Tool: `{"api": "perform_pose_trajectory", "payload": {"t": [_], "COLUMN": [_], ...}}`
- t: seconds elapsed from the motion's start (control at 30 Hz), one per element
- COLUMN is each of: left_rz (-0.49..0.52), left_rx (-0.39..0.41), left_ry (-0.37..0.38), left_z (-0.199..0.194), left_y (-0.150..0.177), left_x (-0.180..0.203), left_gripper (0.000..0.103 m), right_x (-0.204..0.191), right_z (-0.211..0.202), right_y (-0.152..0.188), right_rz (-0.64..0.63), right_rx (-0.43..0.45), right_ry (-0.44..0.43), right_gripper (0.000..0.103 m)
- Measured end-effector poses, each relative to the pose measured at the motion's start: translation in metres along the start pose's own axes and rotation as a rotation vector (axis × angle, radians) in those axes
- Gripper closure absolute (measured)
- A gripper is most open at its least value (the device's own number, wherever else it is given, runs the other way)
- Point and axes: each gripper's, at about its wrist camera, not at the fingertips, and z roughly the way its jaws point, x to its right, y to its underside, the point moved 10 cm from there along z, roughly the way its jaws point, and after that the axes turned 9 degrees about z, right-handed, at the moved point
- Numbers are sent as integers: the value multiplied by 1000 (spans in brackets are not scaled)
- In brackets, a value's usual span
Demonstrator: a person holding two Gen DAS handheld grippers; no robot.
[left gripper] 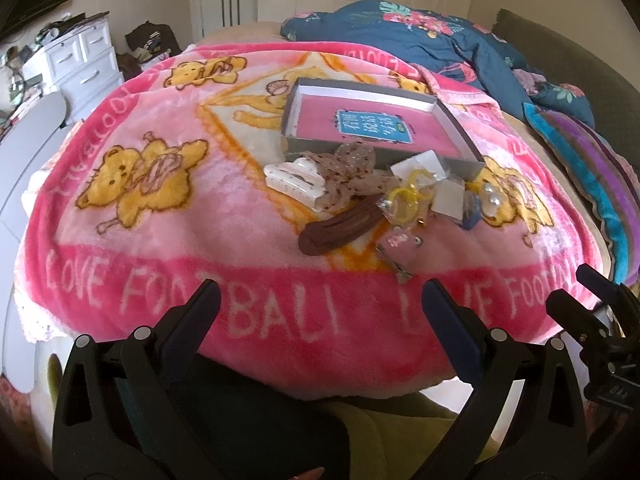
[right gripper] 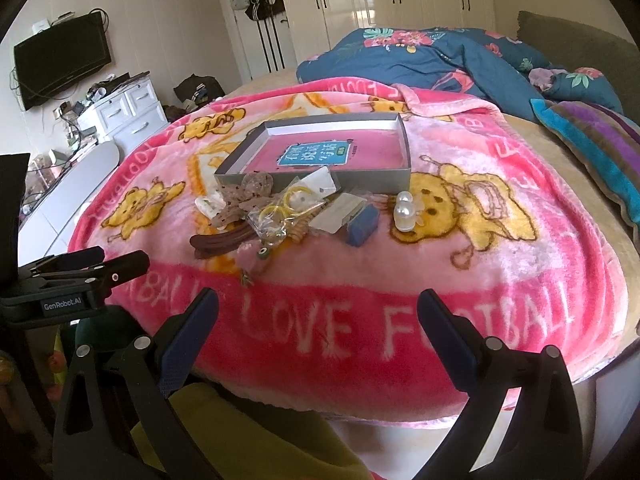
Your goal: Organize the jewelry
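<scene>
A pile of hair and jewelry pieces lies on the pink blanket (left gripper: 160,224) in front of an open grey box (left gripper: 464,160) with a pink floor. The pile holds a white claw clip (left gripper: 294,182), a dotted beige bow (left gripper: 356,168), a brown hair clip (left gripper: 340,228), yellow rings in a clear bag (left gripper: 404,200), a pearl piece (left gripper: 490,196) and a blue item (right gripper: 362,224). The box also shows in the right wrist view (right gripper: 316,180). My left gripper (left gripper: 320,308) is open and empty near the bed's front edge. My right gripper (right gripper: 318,312) is open and empty, to the right of the left one.
A blue floral duvet (left gripper: 440,40) is bunched behind the box. A striped pillow (right gripper: 592,148) lies at the right. A white dresser (right gripper: 128,112) and a wall television (right gripper: 60,60) stand to the left. Wardrobes line the back wall.
</scene>
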Motion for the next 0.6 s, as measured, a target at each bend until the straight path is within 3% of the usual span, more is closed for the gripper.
{"api": "perform_pose_trajectory", "payload": {"t": [0.6], "left_rz": [-121], "left_rx": [16], "left_ry": [-106], "left_z": [24], "left_y": [-31], "left_x": [-87], "left_gripper": [9], "right_x": [5], "right_z": [43], "right_y": [-36], "right_rz": [23], "right_rx": [-20], "right_ry": [-2], "right_gripper": [4]}}
